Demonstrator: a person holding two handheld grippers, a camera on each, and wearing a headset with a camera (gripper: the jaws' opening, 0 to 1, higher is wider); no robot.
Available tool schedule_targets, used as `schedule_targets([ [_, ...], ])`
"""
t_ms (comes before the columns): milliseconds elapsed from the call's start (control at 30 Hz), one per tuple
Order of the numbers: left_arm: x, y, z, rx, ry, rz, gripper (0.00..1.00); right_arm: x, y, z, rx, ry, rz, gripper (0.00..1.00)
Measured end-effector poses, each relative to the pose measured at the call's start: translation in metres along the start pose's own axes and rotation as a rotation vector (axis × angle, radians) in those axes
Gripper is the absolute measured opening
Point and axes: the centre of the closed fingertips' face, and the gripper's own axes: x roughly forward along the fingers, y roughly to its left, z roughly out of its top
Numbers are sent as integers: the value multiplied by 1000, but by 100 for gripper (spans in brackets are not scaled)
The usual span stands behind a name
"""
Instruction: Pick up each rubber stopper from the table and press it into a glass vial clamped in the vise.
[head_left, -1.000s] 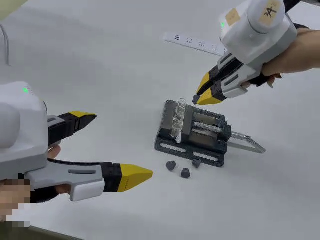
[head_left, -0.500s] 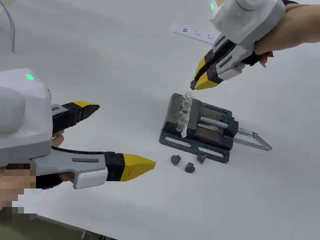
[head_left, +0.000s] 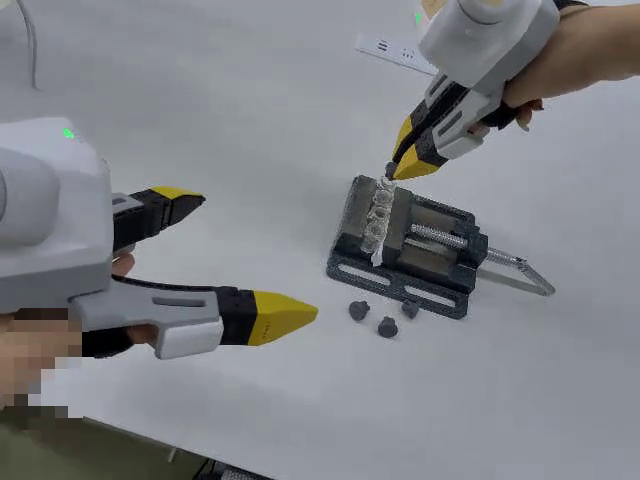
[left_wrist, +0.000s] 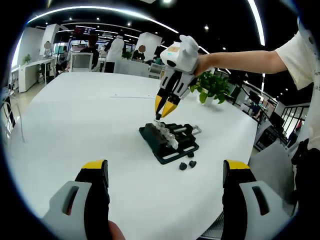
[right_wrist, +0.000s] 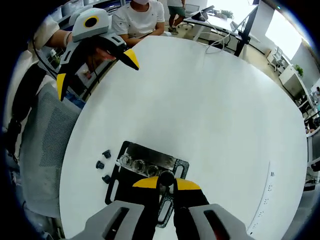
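right tongs (head_left: 398, 174) with stopper (head_left: 391, 168), lowered close over vials (head_left: 378, 213)

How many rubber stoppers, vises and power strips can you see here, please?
rubber stopper: 4 (3 on the table, 1 in the right gripper)
vise: 1
power strip: 1
Total: 6
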Motion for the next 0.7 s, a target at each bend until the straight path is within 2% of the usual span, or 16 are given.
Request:
schedule_targets([
  [467,1,-3,-3,-7,4,-5,94,5,0,0,-39,34,0,6],
  [700,3,-6,-5,-12,5,-8,94,7,-1,-2,-14,50,-3,5],
])
